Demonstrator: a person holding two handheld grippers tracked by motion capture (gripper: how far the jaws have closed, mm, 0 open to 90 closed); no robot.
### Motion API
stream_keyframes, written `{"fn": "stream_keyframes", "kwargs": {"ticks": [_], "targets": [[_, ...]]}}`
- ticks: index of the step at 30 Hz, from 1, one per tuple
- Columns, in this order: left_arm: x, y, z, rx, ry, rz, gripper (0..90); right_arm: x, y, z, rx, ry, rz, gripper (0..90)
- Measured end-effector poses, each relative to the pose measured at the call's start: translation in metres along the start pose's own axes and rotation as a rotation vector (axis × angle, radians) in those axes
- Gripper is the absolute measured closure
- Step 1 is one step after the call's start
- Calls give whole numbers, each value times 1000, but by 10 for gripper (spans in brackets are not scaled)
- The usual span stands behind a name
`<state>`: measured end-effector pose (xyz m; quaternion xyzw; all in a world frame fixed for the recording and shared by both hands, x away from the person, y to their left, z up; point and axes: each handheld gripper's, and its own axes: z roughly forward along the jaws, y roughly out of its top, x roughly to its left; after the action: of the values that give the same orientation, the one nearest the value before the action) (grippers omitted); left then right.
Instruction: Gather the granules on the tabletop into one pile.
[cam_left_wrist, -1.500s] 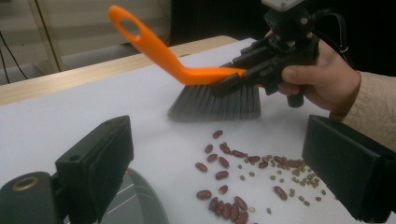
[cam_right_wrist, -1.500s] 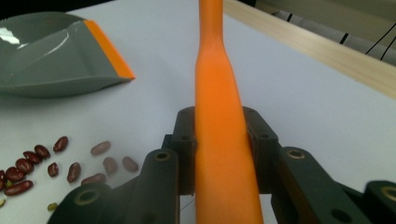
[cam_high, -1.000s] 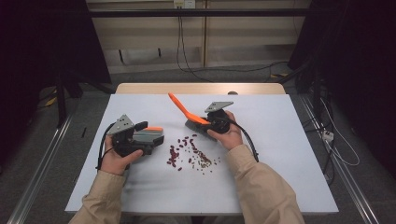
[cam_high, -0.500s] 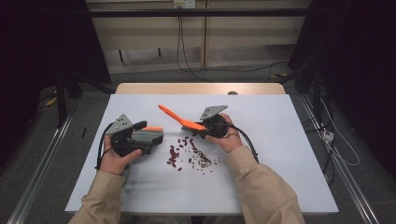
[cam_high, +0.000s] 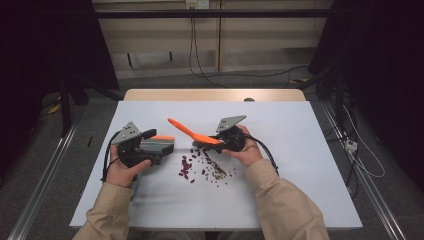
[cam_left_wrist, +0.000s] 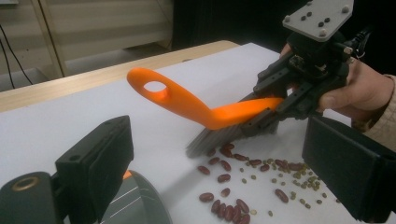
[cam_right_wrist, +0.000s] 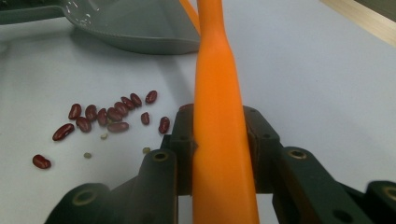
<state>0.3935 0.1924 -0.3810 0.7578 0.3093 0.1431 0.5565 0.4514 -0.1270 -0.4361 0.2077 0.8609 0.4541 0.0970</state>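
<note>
Lowered since the earlier frames, the orange brush (cam_high: 192, 133) now slants closer to the counter (cam_high: 300, 150), its looped handle tip pointing toward ten o'clock in the high view instead of rearing up. The right tongs (cam_high: 219, 142) are clamped tight on the brush's handle just above the bristles; in the right gripper view the orange handle (cam_right_wrist: 219, 121) sits squeezed between both black pads. In the left gripper view the grey bristles (cam_left_wrist: 219, 139) touch the counter at the twelve o'clock edge of the scattered red beans (cam_high: 187, 167) and small green beans (cam_high: 216, 171). The left tongs (cam_high: 159, 147) hold the grey dustpan (cam_high: 159, 146) at nine o'clock of the spill, its lip facing the beans; how tightly they are closed on it cannot be told.
</note>
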Motion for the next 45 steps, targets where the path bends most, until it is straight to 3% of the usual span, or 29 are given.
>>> {"fn": "stream_keyframes", "kwargs": {"ticks": [8,12,25,28,41,45], "targets": [[2,1,-3,-14,-14,-12,72,13,1,-1,17,25,-32,696],[2,1,-5,-23,-32,-15,63,17,-1,-5,15,41,-23,696],[4,3,-11,-32,-32,-10,58,37,-2,-10,31,78,-51,698],[4,3,-12,-31,-31,-9,58,42,-3,-11,31,73,-68,698],[3,1,-11,-16,-30,-3,58,46,-3,-16,23,69,-60,704],[3,1,-10,-10,-31,1,58,45,-3,-16,21,47,-68,707]]}}
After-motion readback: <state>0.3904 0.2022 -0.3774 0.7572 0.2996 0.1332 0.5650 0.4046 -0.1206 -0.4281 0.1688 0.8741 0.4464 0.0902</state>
